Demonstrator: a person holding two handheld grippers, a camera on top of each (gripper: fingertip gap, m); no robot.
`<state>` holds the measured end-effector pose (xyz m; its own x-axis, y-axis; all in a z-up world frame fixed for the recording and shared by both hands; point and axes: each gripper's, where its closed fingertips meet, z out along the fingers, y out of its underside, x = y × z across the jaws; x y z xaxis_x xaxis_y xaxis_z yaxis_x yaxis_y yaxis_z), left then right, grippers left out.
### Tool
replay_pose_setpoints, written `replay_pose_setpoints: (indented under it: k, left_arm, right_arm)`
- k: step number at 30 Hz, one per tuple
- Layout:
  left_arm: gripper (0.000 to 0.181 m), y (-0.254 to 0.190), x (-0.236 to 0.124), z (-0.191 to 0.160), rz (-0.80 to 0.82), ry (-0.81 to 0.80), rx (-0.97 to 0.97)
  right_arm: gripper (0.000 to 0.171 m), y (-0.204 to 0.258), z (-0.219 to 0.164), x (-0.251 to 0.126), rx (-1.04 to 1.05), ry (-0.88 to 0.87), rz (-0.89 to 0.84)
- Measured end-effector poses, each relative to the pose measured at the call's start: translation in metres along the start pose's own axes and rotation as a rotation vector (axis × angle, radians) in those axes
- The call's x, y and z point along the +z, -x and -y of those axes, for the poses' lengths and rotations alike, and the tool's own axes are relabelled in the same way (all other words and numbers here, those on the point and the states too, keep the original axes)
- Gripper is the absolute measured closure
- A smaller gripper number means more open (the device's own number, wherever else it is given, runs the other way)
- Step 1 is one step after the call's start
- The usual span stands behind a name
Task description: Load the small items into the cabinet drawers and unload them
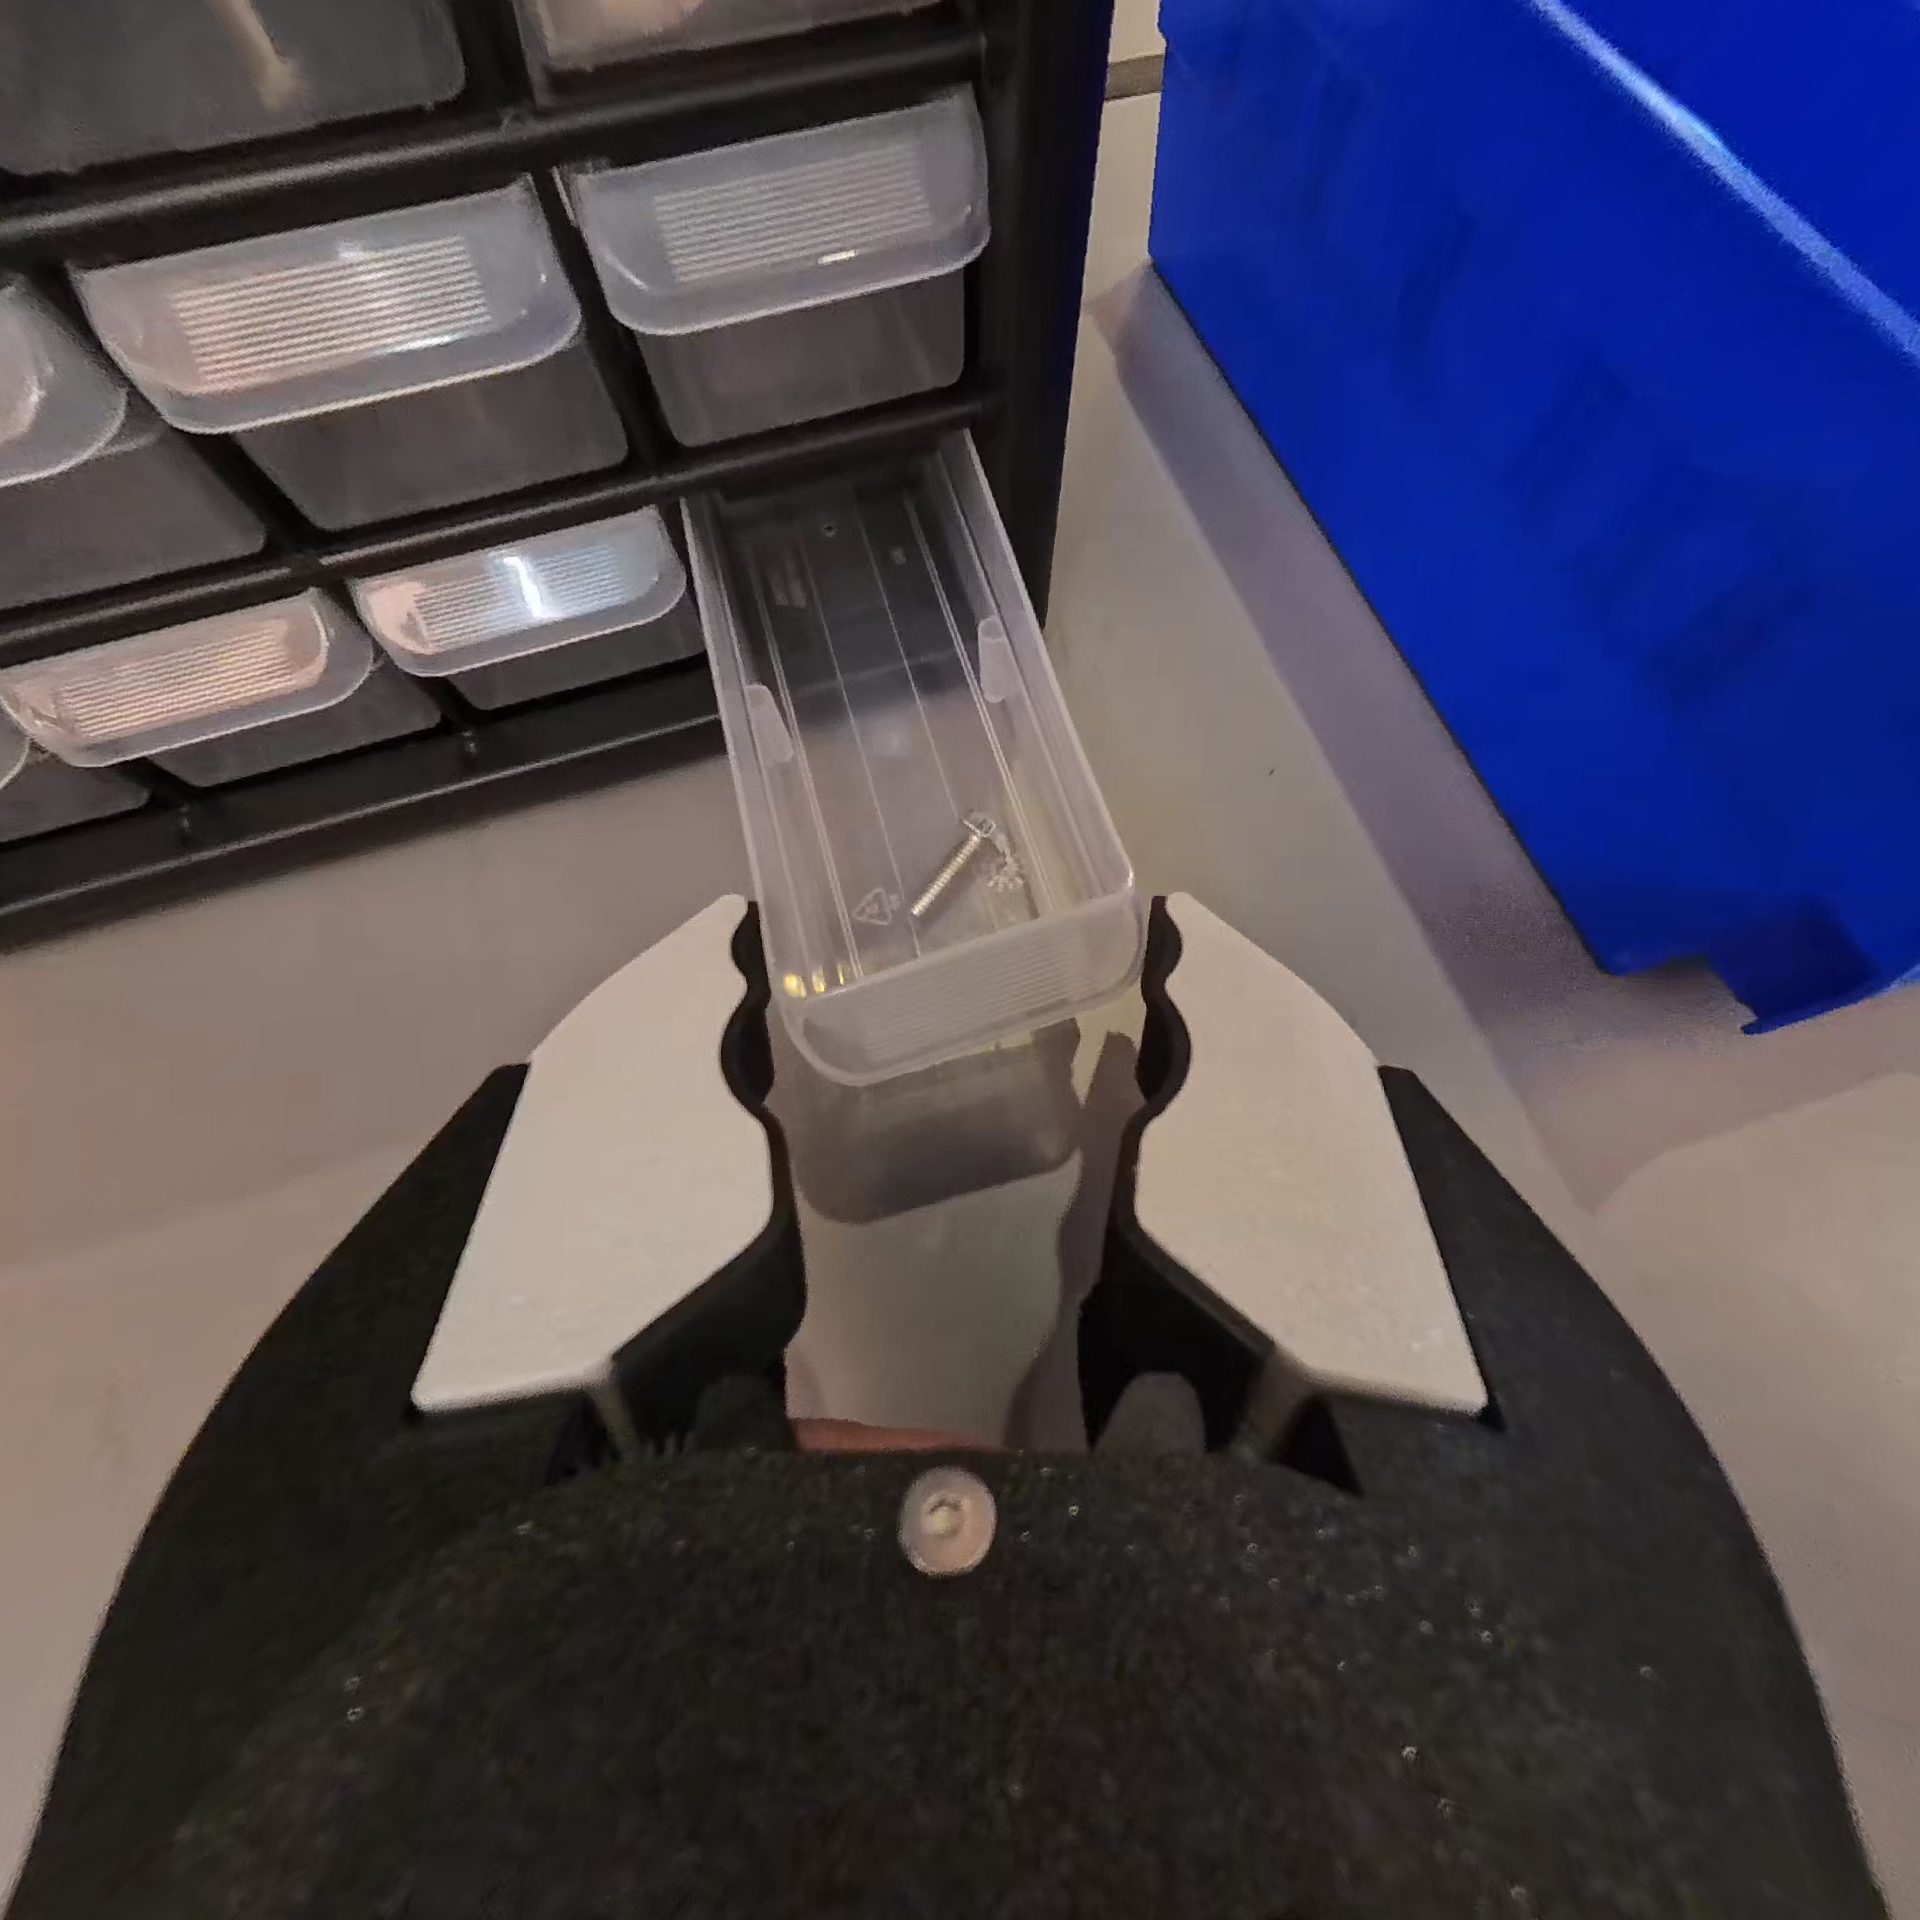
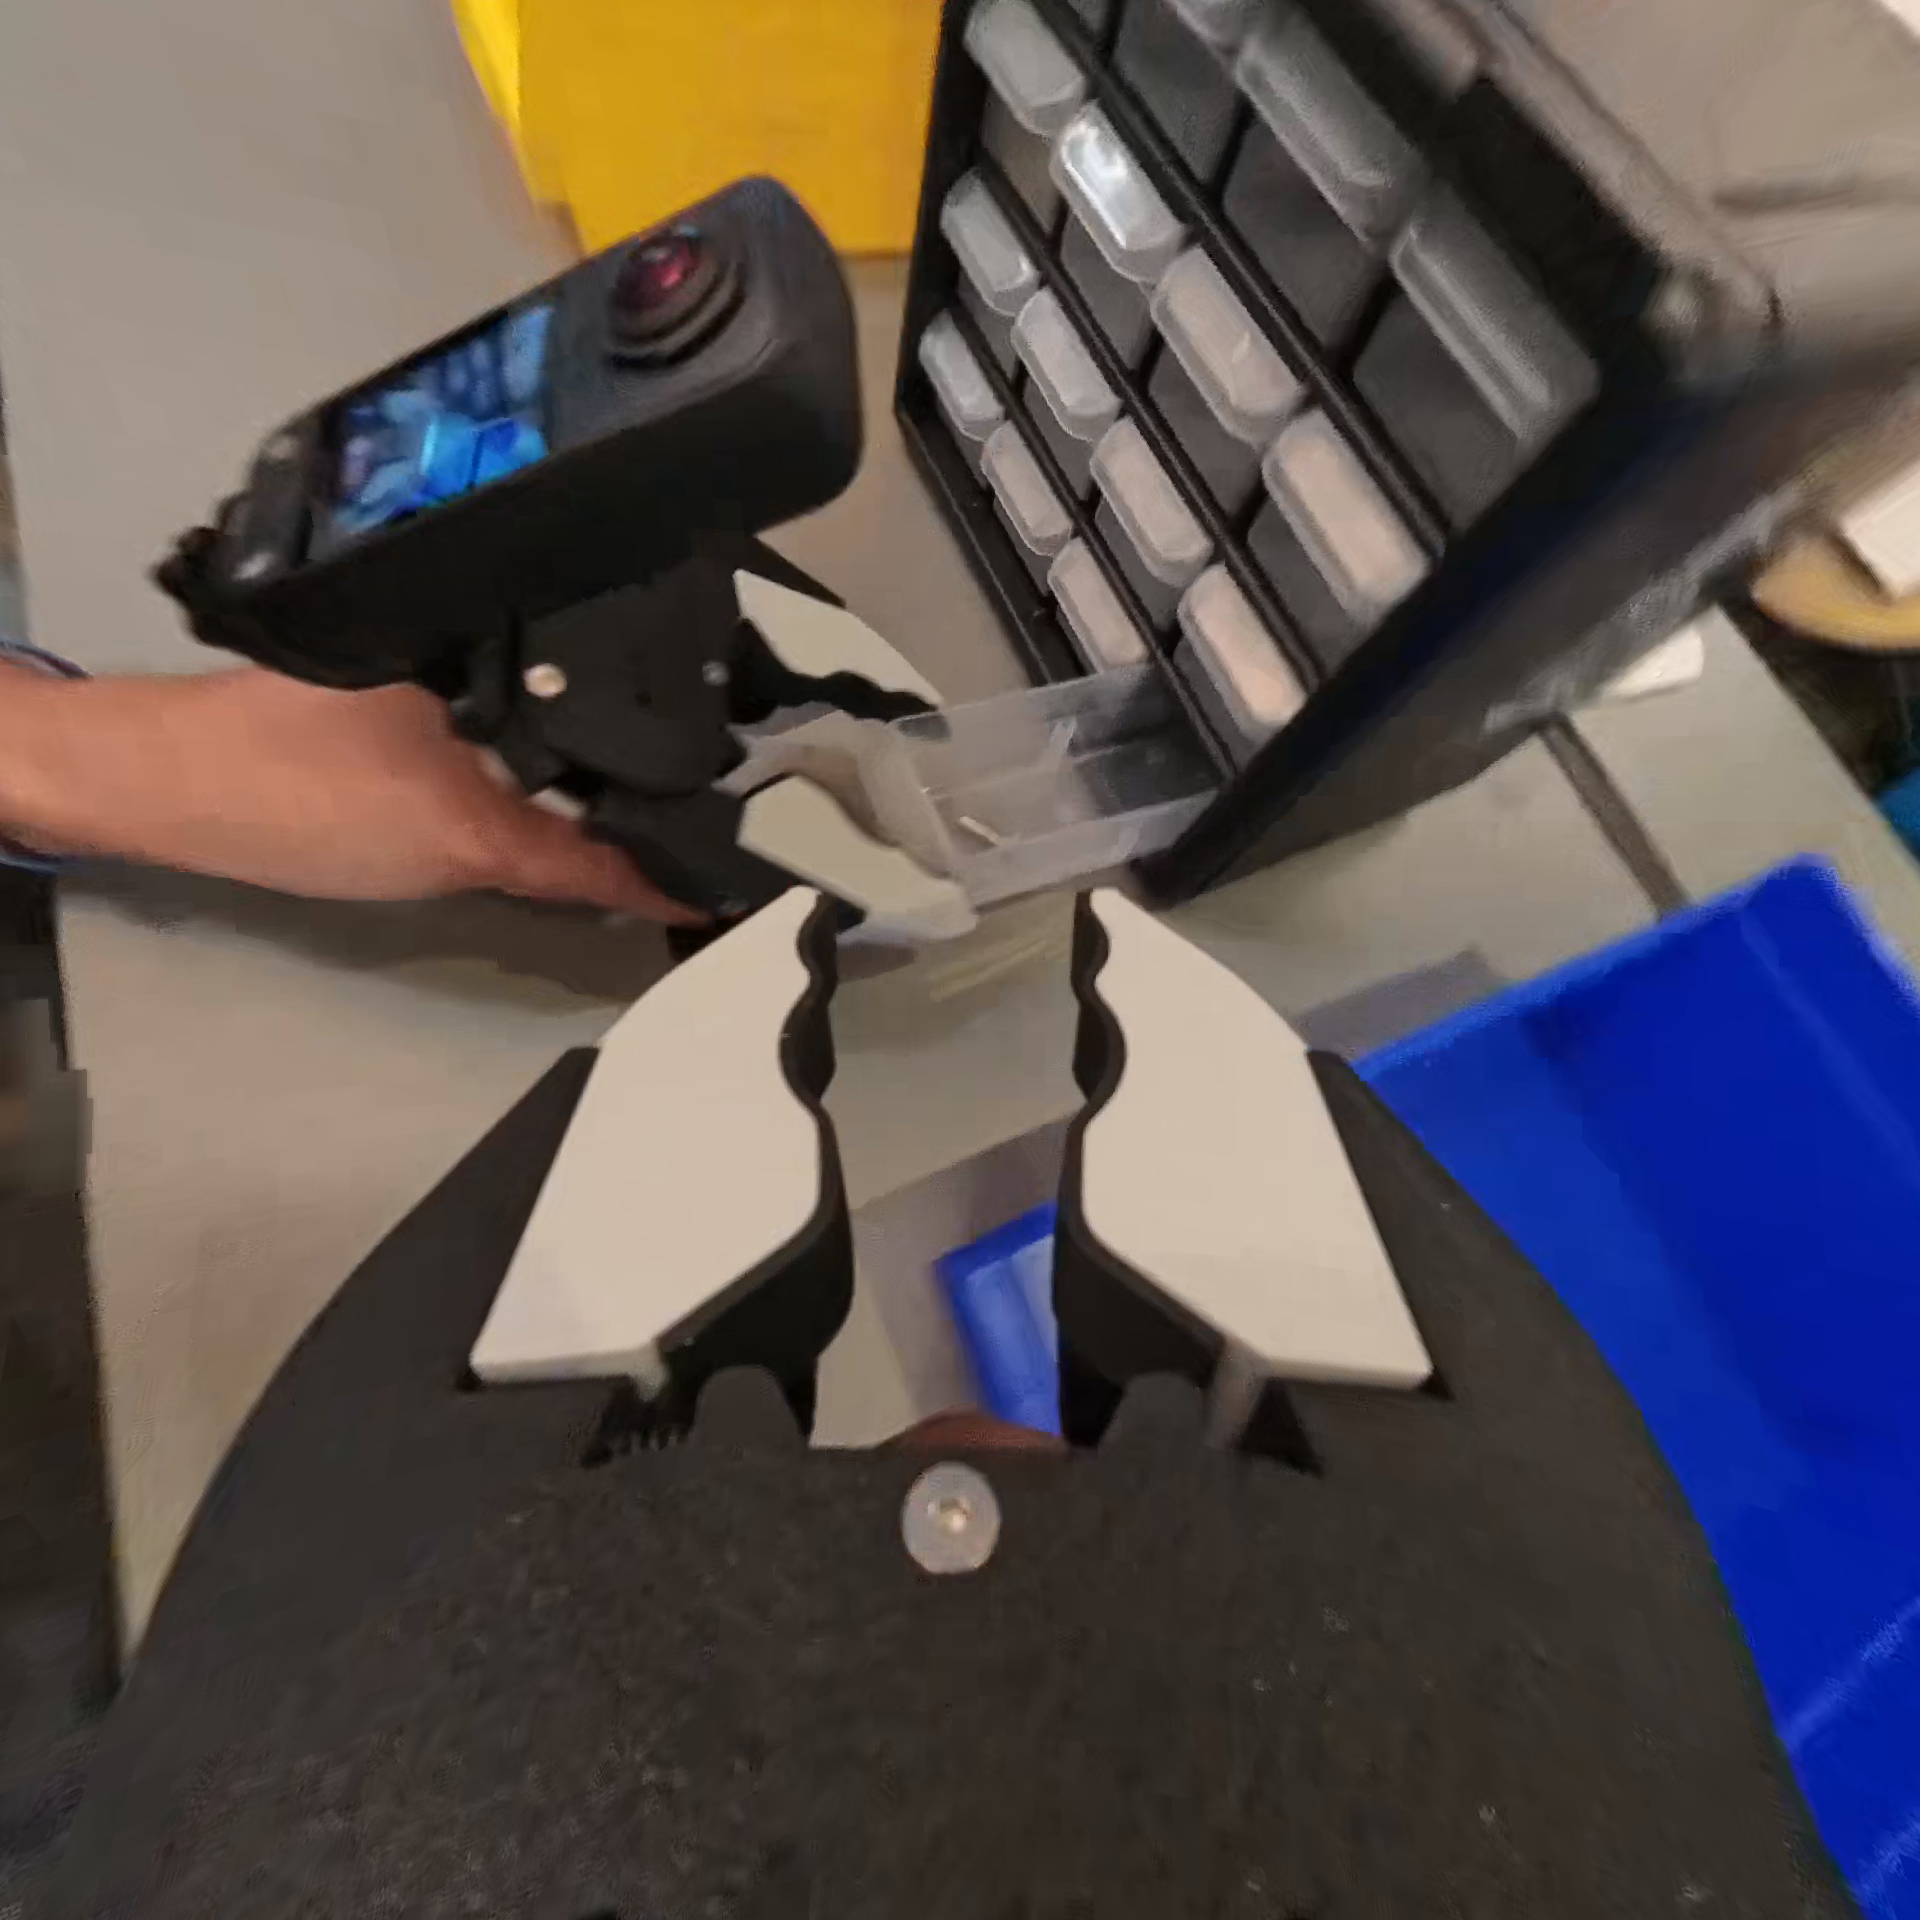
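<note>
Grey tabletop point(image 1: 208, 1143) stretches below a black cabinet point(image 1: 1029, 312) of clear plastic drawers in the left wrist view, with a blue bin point(image 1: 1558, 468) standing just to its right. One clear drawer point(image 1: 904, 748) at the bottom right corner of the cabinet is pulled far out, and a small metal screw point(image 1: 951, 864) lies on its floor near the front wall. The left gripper point(image 1: 951, 940) straddles the drawer's ribbed front lip, one finger on each side; the jaws stand about the lip's width apart, and whether the pads actually press the plastic cannot be told from this angle.

From the right wrist view, the same cabinet point(image 2: 1558, 644) appears tilted in frame, its pulled-out drawer point(image 2: 1049, 790) pointing toward the left gripper point(image 2: 883, 790), which a person's hand point(image 2: 312, 790) holds from the left. That gripper's white fingers close around the drawer's front end, and a camera point(image 2: 582, 416) with a lit screen rides on top of it. The right gripper point(image 2: 951, 930) hovers in the foreground just short of the drawer, its jaws parted with nothing between them. Blue bin walls point(image 2: 1662, 1195) show at right below it, and a yellow object point(image 2: 707, 114) stands at the back.
</note>
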<state>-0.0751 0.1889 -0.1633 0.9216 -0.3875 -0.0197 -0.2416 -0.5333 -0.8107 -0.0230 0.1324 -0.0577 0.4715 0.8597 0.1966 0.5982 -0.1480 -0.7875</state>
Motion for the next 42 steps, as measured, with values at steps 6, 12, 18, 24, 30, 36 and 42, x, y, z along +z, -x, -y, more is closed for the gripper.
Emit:
replay_pose_setpoints:
  k: [6, 12, 18, 24, 30, 36, 42]
  left_arm:
    - [0.113, -0.001, -0.002, 0.001, -0.008, -0.022, 0.001]
    - [0.113, -0.003, -0.004, 0.0, -0.006, -0.033, 0.017]
    - [0.112, -0.003, -0.007, -0.002, -0.001, -0.037, 0.034]
    - [0.112, -0.006, -0.01, -0.005, 0.008, -0.042, 0.048]
    - [0.113, -0.007, -0.01, -0.007, 0.022, -0.04, 0.066]
    - [0.112, -0.004, -0.009, -0.009, 0.014, -0.037, 0.062]
    - [0.112, -0.004, -0.008, -0.01, 0.017, -0.033, 0.072]
  right_arm:
    - [0.141, -0.035, 0.006, 0.067, -0.153, 0.309, 0.282]
    - [0.138, -0.024, -0.019, 0.104, -0.204, 0.468, 0.339]
    - [0.14, -0.008, -0.037, 0.116, -0.259, 0.578, 0.401]
    - [0.145, -0.002, -0.05, 0.121, -0.308, 0.748, 0.474]
    - [0.171, -0.001, -0.055, 0.122, -0.406, 0.872, 0.484]
    - [0.171, -0.004, -0.053, 0.122, -0.412, 0.818, 0.465]
    - [0.171, -0.008, -0.024, 0.108, -0.326, 0.591, 0.431]
